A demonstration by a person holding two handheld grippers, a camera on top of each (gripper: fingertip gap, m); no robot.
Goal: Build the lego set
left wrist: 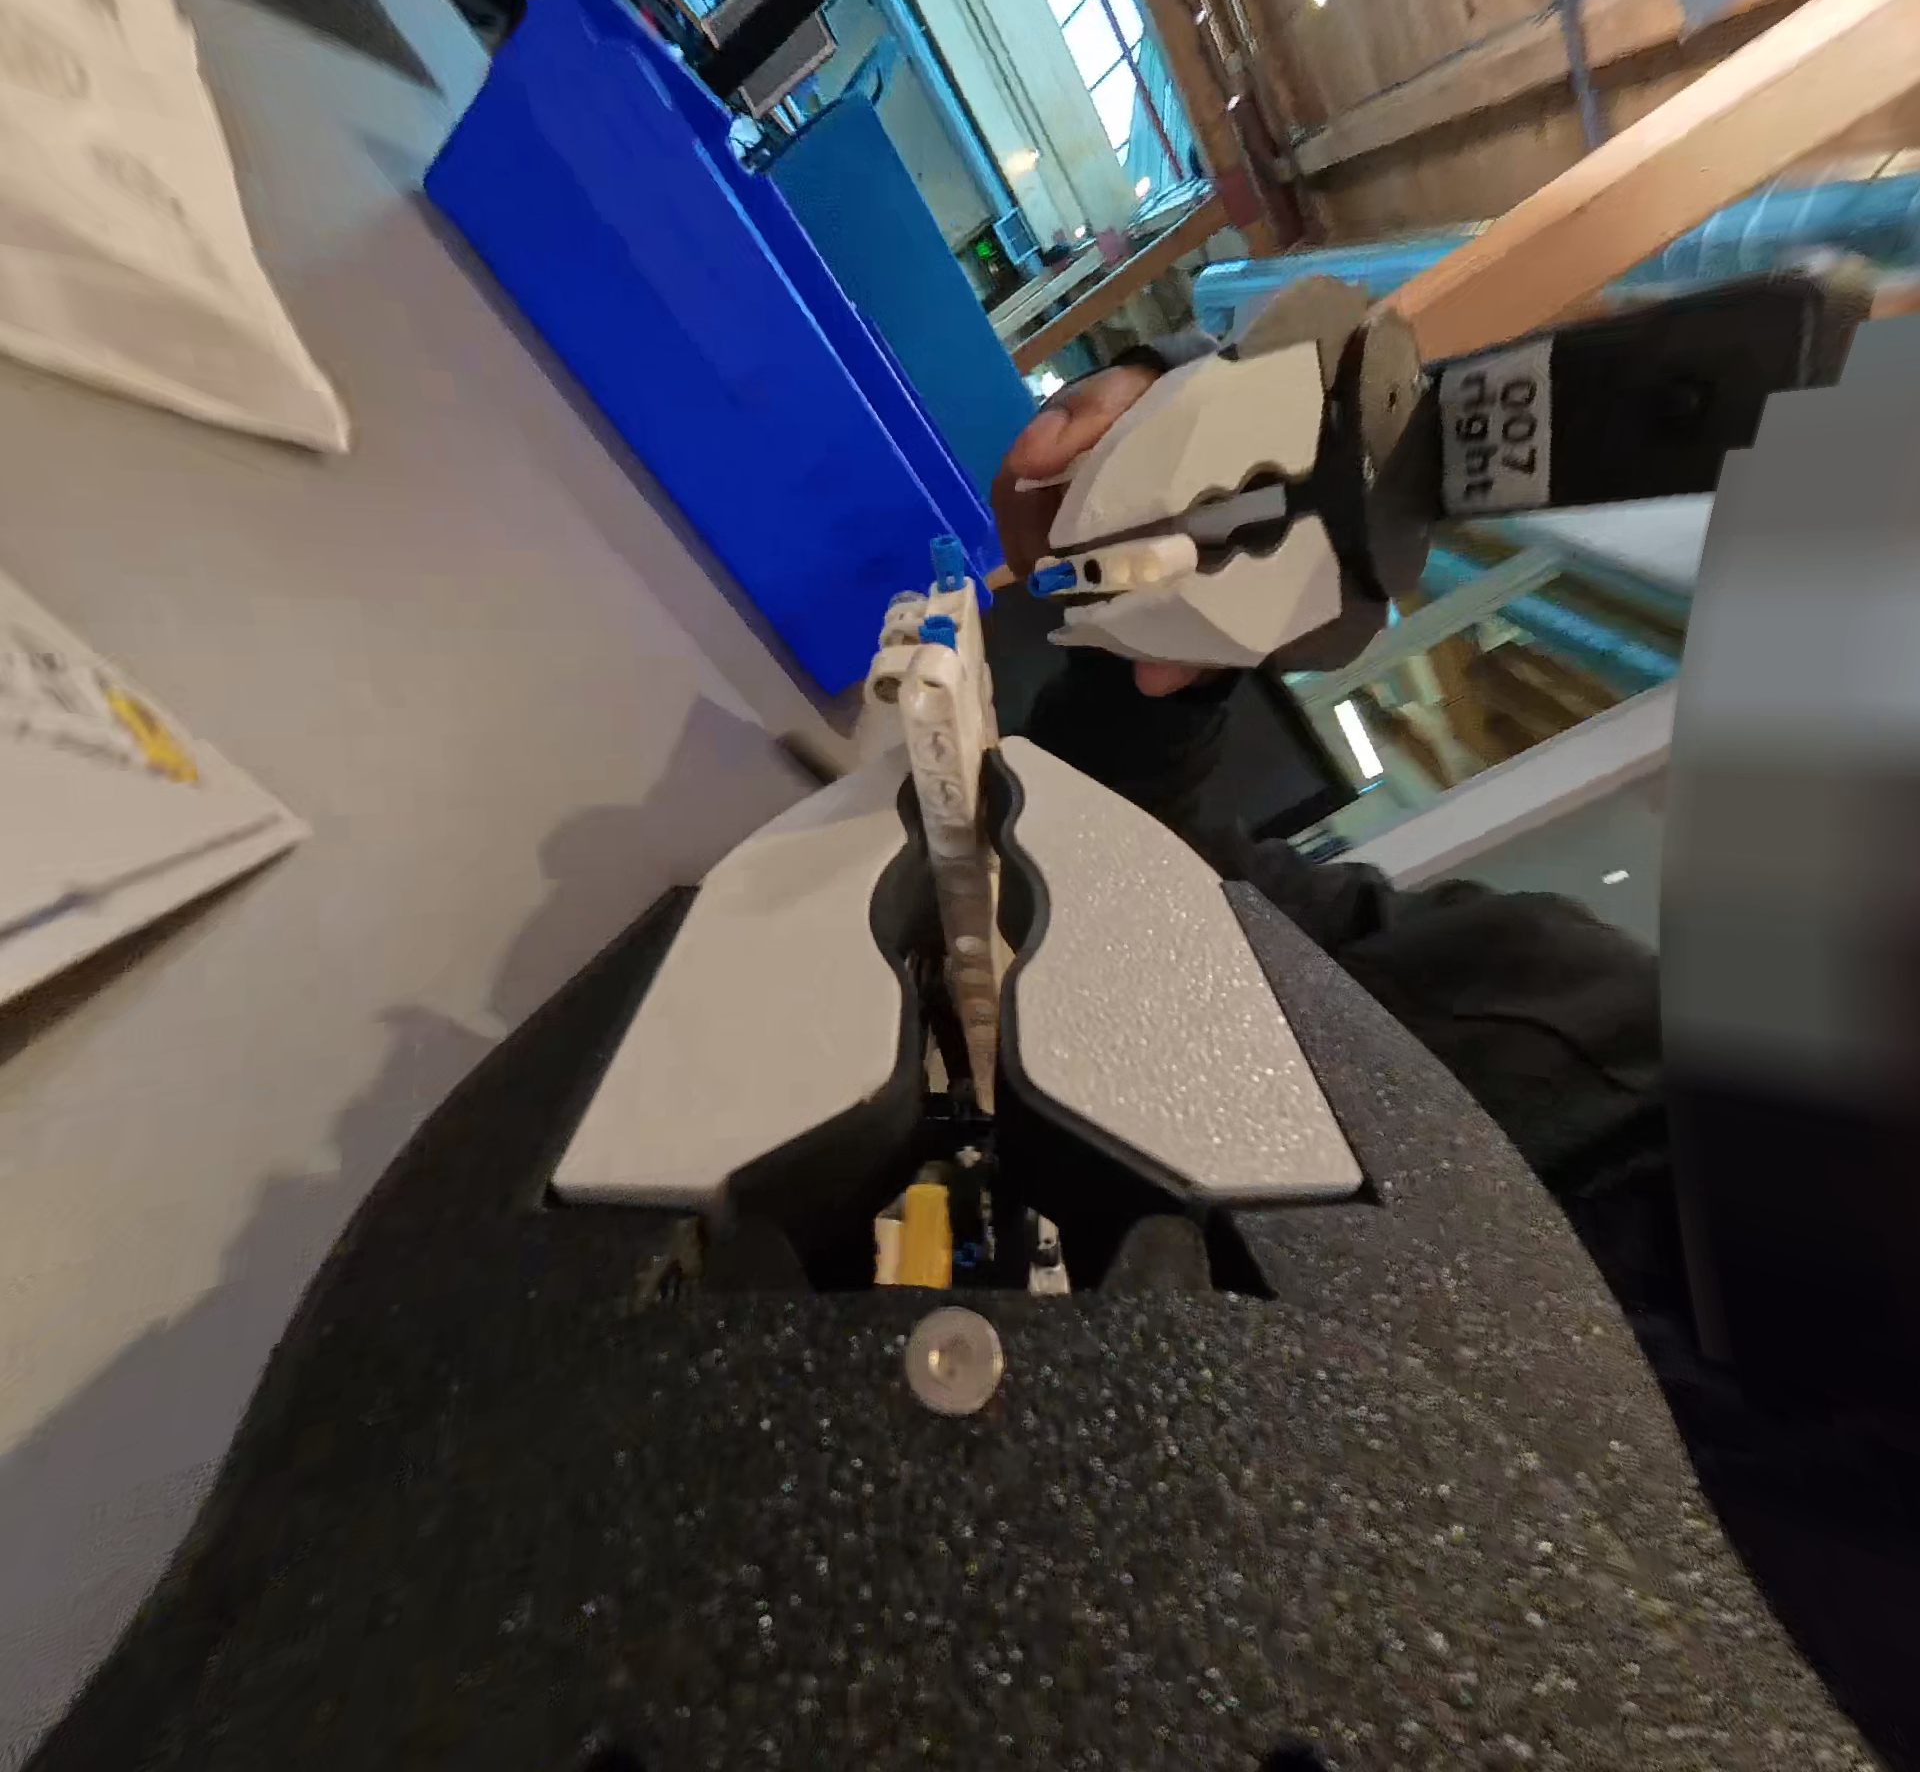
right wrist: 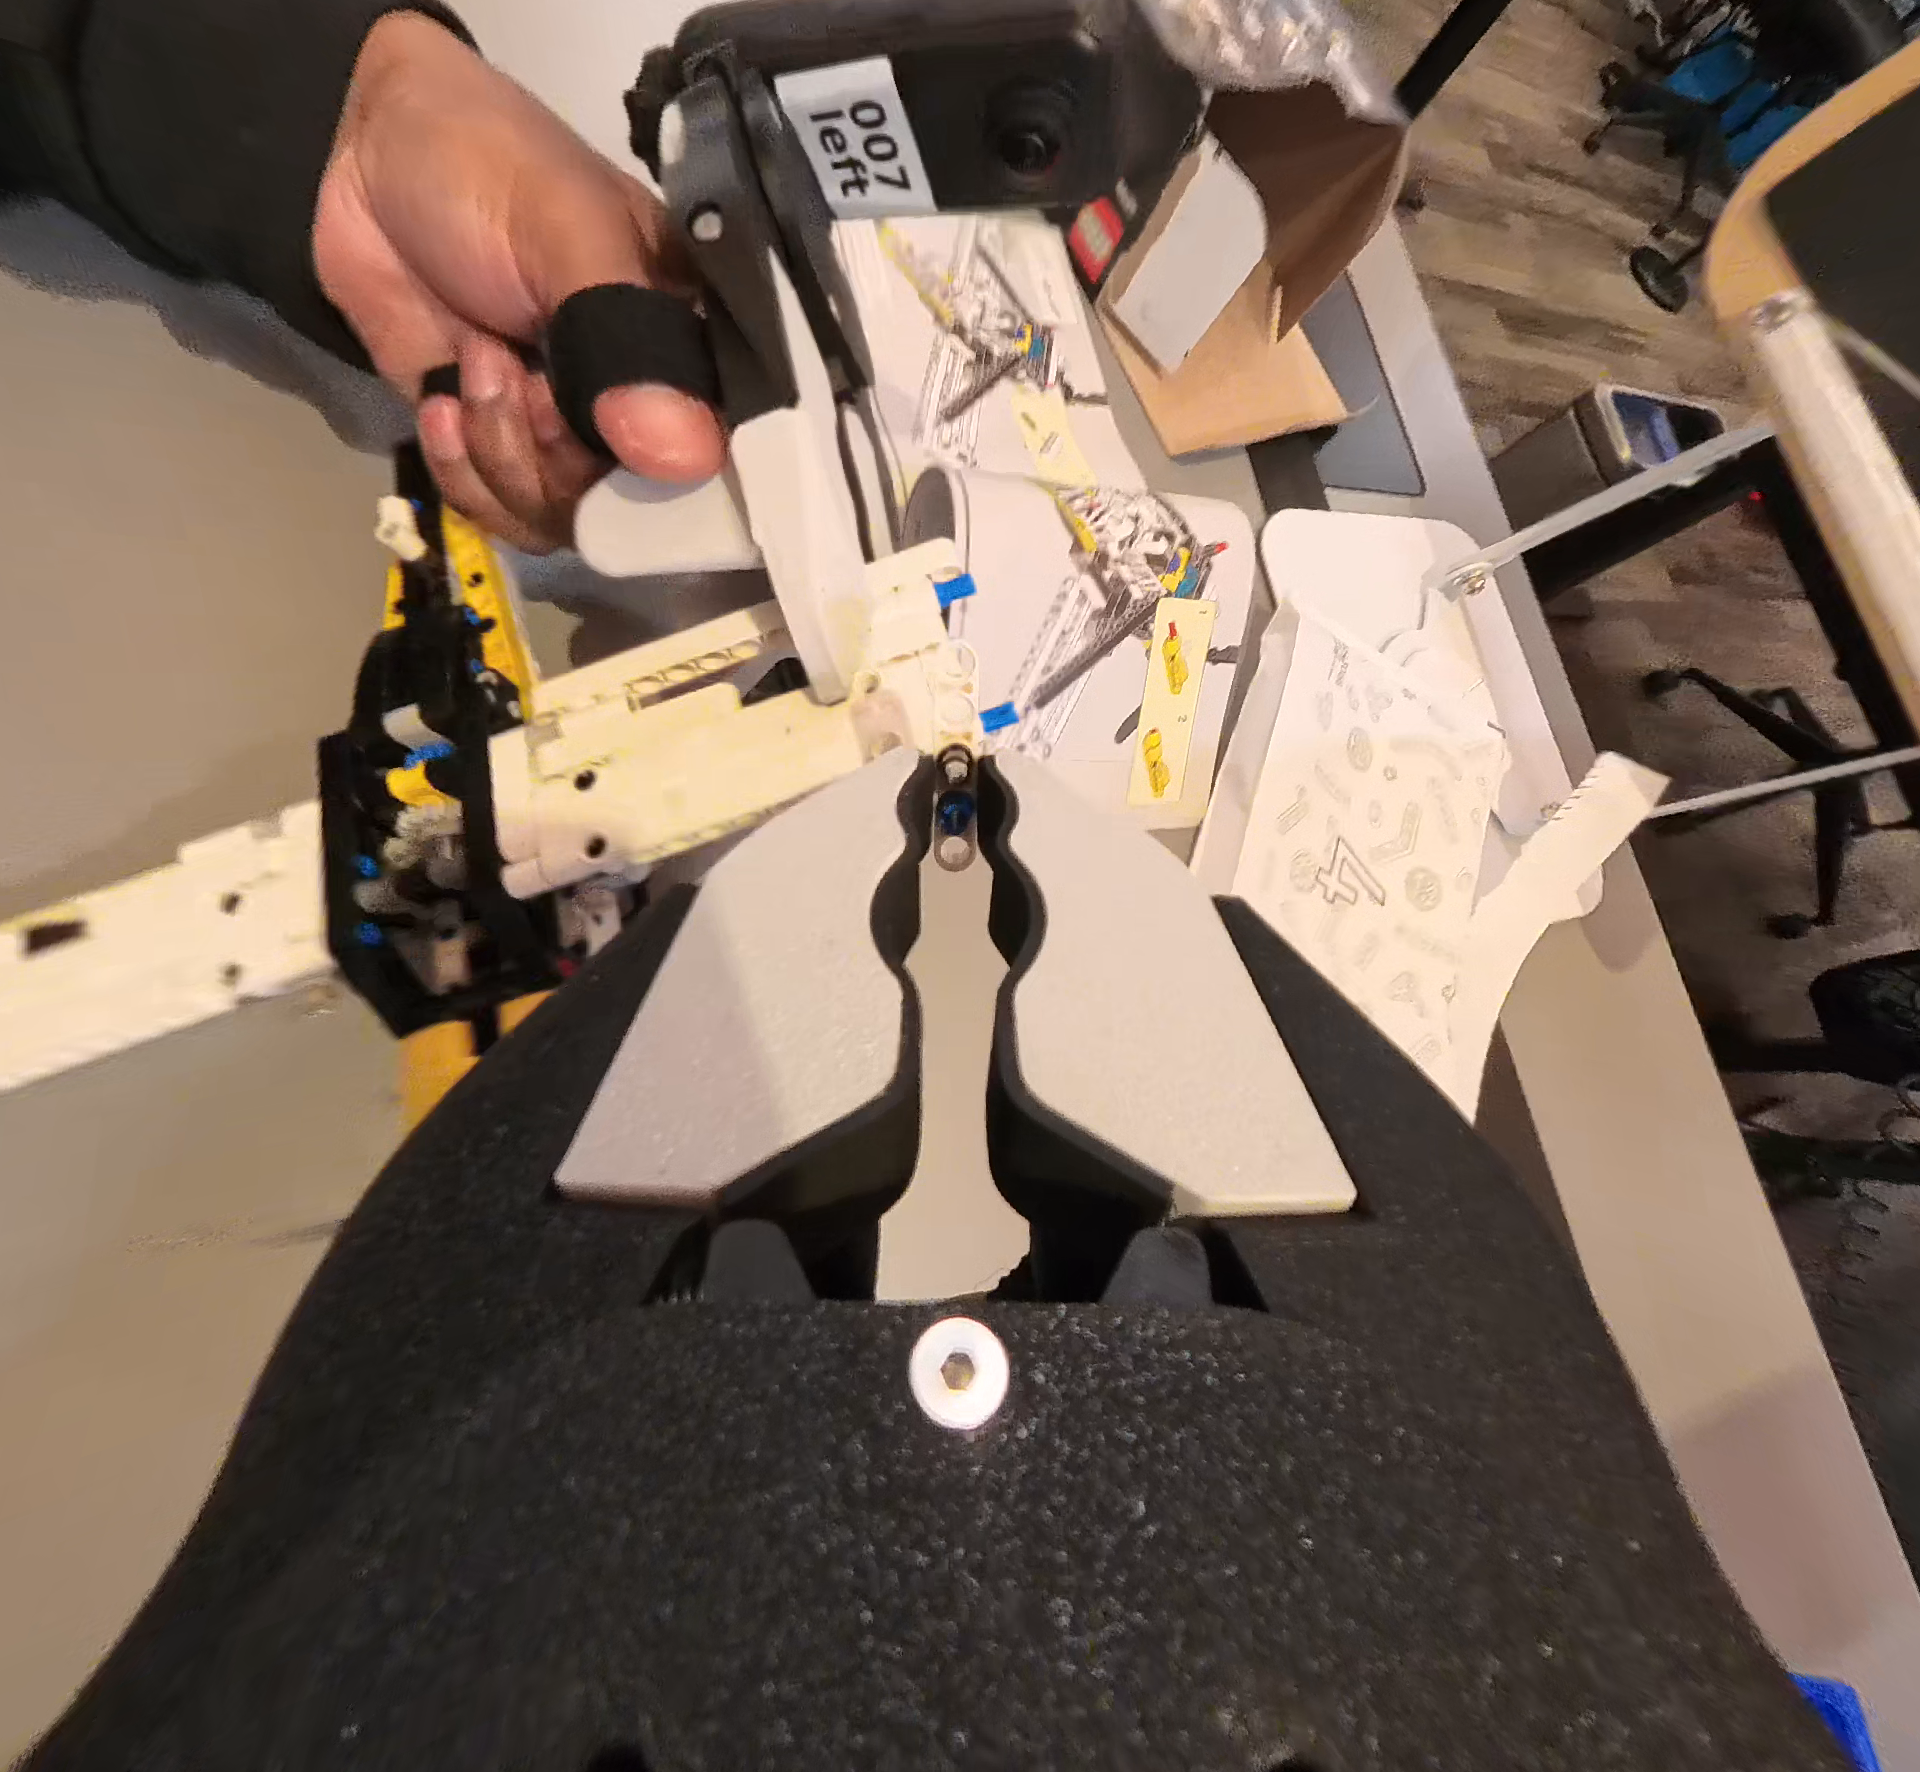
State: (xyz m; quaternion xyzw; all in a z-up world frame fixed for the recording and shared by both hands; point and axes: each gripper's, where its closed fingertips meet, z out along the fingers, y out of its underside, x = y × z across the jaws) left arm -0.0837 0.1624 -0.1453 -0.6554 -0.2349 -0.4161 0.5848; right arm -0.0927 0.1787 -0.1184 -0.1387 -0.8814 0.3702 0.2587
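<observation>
across the grey table (right wrist: 208, 579) lie instruction sheets (right wrist: 1081, 579) beside a blue bin (left wrist: 665, 309).

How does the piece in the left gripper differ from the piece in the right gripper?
The left gripper clamps a long white beam of the big white, black and yellow model; the right gripper grips only a short loose beam, part white, part grey. The white beam carries two blue pins; the short loose beam shows one at its tip. Both are holed building-set beams, pressed between the pads.
</observation>
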